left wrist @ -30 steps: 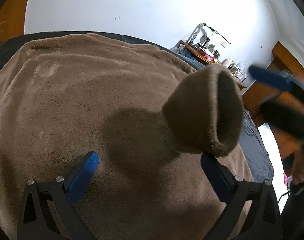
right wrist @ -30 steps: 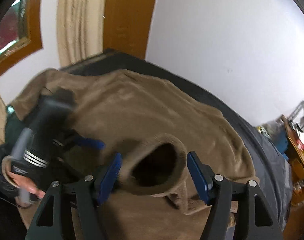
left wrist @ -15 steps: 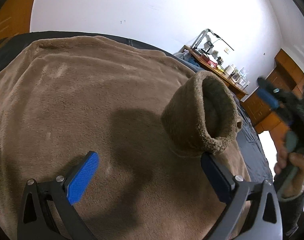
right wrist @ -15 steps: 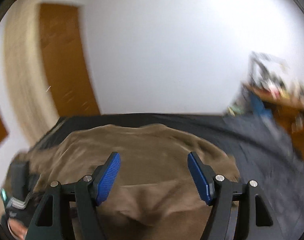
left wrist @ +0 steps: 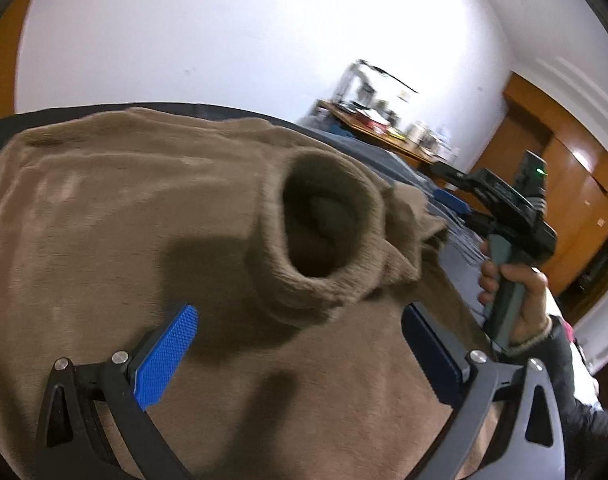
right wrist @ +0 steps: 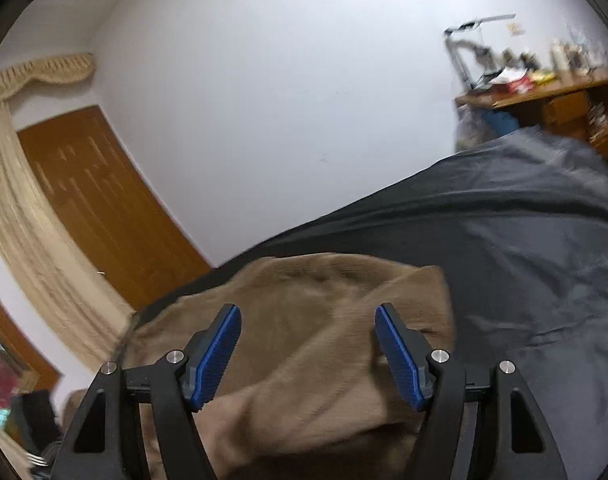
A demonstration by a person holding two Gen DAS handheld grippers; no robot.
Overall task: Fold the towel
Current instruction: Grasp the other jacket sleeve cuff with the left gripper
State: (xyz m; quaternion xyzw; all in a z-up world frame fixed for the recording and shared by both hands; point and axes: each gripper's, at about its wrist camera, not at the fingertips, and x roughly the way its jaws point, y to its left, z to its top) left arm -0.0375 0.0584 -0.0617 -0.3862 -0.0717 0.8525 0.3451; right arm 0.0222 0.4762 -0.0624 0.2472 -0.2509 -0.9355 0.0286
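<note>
Your right gripper (right wrist: 308,354) and left gripper (left wrist: 299,354) both gape empty; dark bedsheet (right wrist: 524,240) beyond, brown towel (left wrist: 123,220) below both, its rolled corner (left wrist: 324,236) raised ahead.

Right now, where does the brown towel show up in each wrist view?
Left wrist: the brown towel fills the lower left and centre, with a rolled-up tube of it at centre.
Right wrist: the brown towel lies bottom centre, behind the right claw.
Shared landmark: the cluttered wooden desk at the white wall.
</note>
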